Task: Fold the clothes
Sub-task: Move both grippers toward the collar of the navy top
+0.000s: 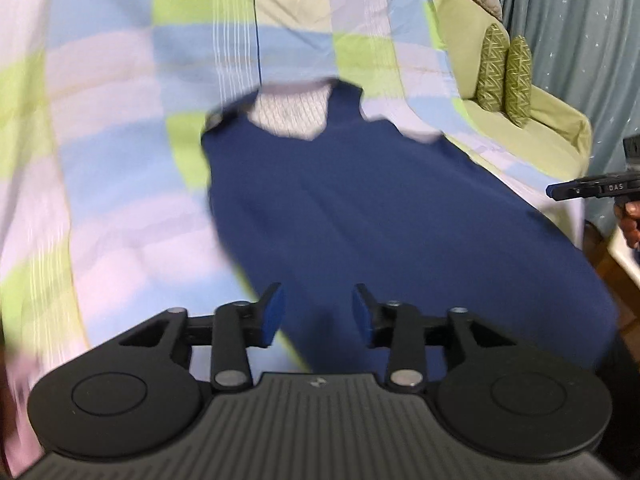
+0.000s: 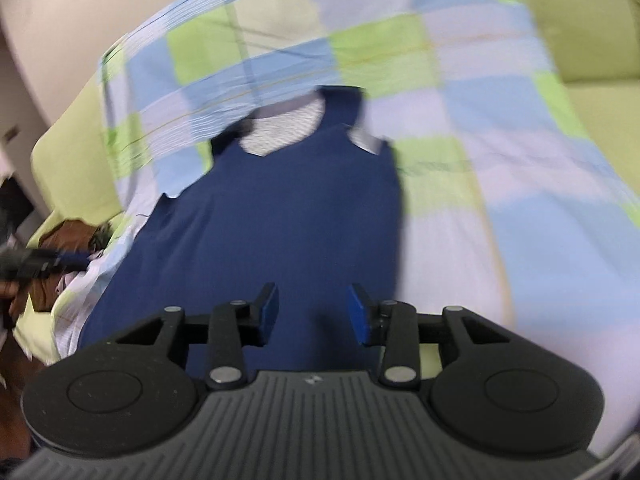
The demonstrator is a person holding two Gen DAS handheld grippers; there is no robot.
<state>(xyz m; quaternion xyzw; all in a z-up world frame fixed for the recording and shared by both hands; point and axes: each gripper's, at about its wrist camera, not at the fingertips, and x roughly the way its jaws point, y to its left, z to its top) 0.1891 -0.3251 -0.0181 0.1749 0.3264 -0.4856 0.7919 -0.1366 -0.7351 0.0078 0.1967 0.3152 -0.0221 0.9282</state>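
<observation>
A navy sleeveless garment (image 1: 360, 208) lies flat on a checked bedsheet (image 1: 120, 120), neck end far from me, with a pale patterned lining at the neckline (image 1: 292, 114). It also shows in the right wrist view (image 2: 288, 208). My left gripper (image 1: 319, 312) is open and empty, hovering over the garment's near hem. My right gripper (image 2: 312, 310) is open and empty, also over the near hem. The right gripper's tip shows at the right edge of the left wrist view (image 1: 592, 190); the left gripper's tip shows at the left edge of the right wrist view (image 2: 44, 262).
The checked sheet (image 2: 500, 160) covers a lime-green bed or couch (image 1: 560, 120). Two green patterned cushions (image 1: 504, 74) stand at its far right. A grey-green curtain (image 1: 580, 32) hangs behind. A brown object (image 2: 72, 232) lies at the bed's left edge.
</observation>
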